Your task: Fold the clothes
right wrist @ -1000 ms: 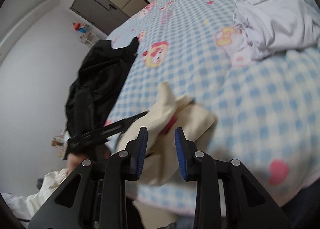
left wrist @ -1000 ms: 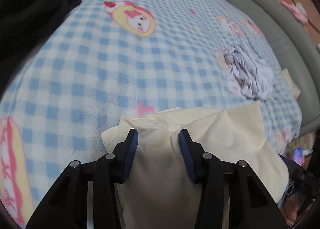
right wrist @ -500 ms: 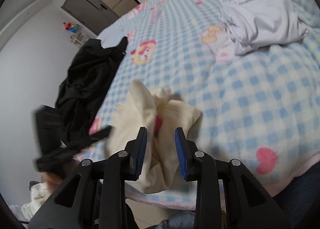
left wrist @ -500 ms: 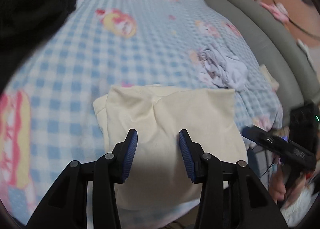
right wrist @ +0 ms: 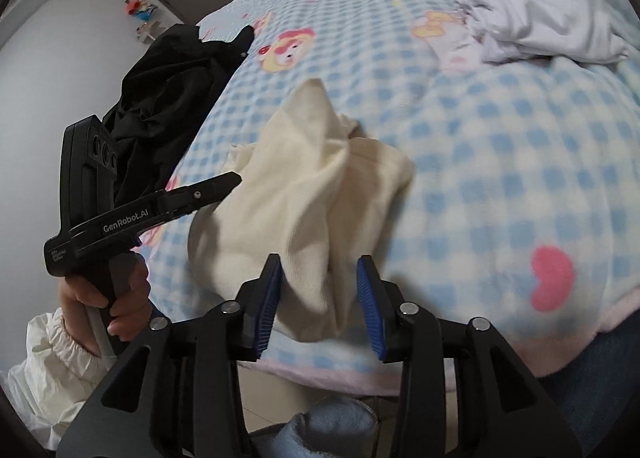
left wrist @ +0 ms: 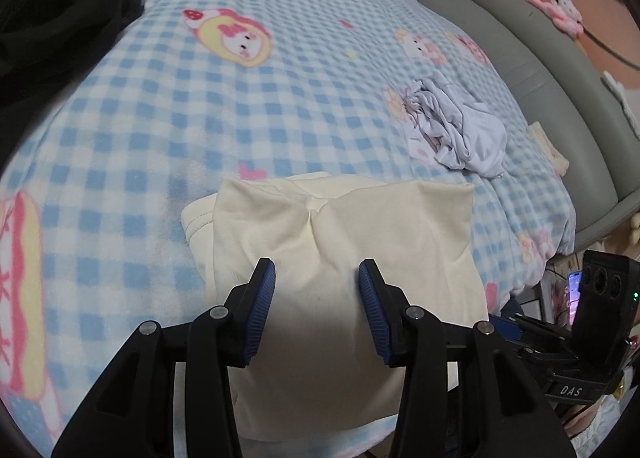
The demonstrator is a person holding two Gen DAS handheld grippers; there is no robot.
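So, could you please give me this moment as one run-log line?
task: fold clothes | cream garment: folded on checked blanket | left gripper: open above it | right gripper: opening, garment edge between jaws

Both grippers are showing black frames, silver screws and ribbed blue pads. The left gripper is bearing white "GenRobot.AI" lettering; its hand is wearing a white, seemingly elastic-cuffed sleeve.

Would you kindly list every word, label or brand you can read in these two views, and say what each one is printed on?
"GenRobot.AI": white lettering on the side of the left claw, in the right wrist view.
"DAS": pale lettering on the body of the right claw, in the left wrist view.
Small white print at the rear end of the left claw's body: too small to read.
The checked blanket carries cartoon figures but no legible text.
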